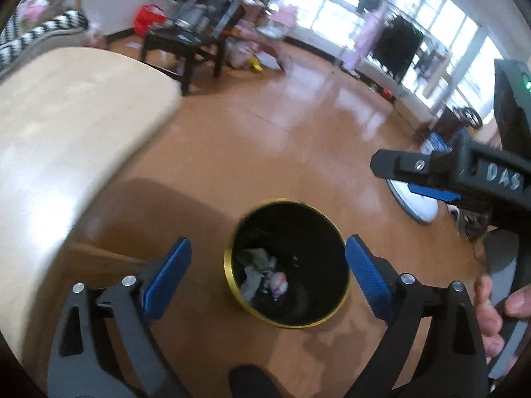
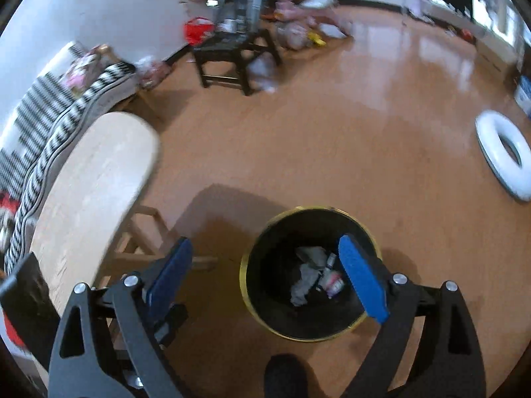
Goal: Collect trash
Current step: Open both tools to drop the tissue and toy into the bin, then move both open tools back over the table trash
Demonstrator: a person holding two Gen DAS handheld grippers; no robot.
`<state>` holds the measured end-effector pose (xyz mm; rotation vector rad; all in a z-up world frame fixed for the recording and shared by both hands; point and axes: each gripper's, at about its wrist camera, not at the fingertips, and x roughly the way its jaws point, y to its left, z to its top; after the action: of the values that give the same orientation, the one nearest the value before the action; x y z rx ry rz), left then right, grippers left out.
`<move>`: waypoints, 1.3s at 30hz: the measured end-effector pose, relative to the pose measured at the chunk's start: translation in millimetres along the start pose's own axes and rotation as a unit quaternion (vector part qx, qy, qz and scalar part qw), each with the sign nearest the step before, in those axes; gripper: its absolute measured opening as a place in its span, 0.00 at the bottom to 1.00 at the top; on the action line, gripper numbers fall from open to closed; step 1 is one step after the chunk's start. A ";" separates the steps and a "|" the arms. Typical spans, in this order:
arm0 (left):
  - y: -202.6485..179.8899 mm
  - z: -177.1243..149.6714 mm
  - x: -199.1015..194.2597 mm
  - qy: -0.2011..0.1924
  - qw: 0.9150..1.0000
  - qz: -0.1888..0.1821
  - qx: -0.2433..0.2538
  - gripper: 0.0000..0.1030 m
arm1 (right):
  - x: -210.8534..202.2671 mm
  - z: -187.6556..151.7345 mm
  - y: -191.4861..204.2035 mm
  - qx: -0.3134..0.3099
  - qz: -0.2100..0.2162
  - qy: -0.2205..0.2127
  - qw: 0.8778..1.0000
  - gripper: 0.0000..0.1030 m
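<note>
Pale wooden table (image 1: 66, 126): it is filling the left side of both views, its rounded edge (image 2: 99, 182) reaching out over the orange-brown floor (image 1: 265, 139).

Striped black-and-white sofa (image 2: 39, 126): it is running along the wall behind the table.

Dark low side table (image 1: 186, 46): it is standing far back in the room, with blurred clutter around it.

Left gripper (image 1: 267, 275): it is hanging directly above the bin with its blue-padded fingers spread wide and nothing between them; in the left wrist view the bin is showing in the gap between the two pads.

Black round trash bin with a gold rim (image 1: 286, 262): it is standing on the floor just beside the table, seen from above in both views (image 2: 310, 272).

Crumpled grey and white trash (image 1: 262, 273): it is lying at the bottom of the bin, with what looks like a small bottle among it (image 2: 318, 275).

Right gripper (image 2: 272, 278): its jaws are also standing wide apart and empty, the right-hand pad overlapping the bin opening; from the left wrist view its black body (image 1: 464, 172) is reaching in from the right, above the floor.

Person's hand (image 1: 494, 315): it is wrapping around a handle at the right edge.

White ring-shaped object (image 2: 504, 162): it is lying on the floor well apart from the bin, to its right.
</note>
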<state>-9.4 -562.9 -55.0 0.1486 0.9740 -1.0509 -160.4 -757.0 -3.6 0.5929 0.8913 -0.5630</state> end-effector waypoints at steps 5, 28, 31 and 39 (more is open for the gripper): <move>45.4 -4.8 -75.2 -0.027 0.998 0.058 -0.028 0.89 | -19.9 -6.4 83.5 -0.079 0.045 -0.030 0.995 0.87; 301.5 -185.3 -396.6 -0.115 0.912 0.337 -0.206 0.89 | -49.2 -164.9 461.9 -0.383 0.239 -0.003 0.892 0.88; 308.4 -198.8 -401.2 -0.109 0.909 0.344 -0.208 0.89 | -43.5 -177.4 481.2 -0.392 0.248 0.006 0.886 0.88; 326.1 -196.3 -373.9 -0.085 0.913 0.356 -0.181 0.89 | -3.8 -188.0 521.4 -0.408 0.238 0.023 0.881 0.88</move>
<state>75.6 -38.7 -2.9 0.0903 0.8374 -0.1995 84.6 -261.0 30.3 0.0316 0.8915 0.2902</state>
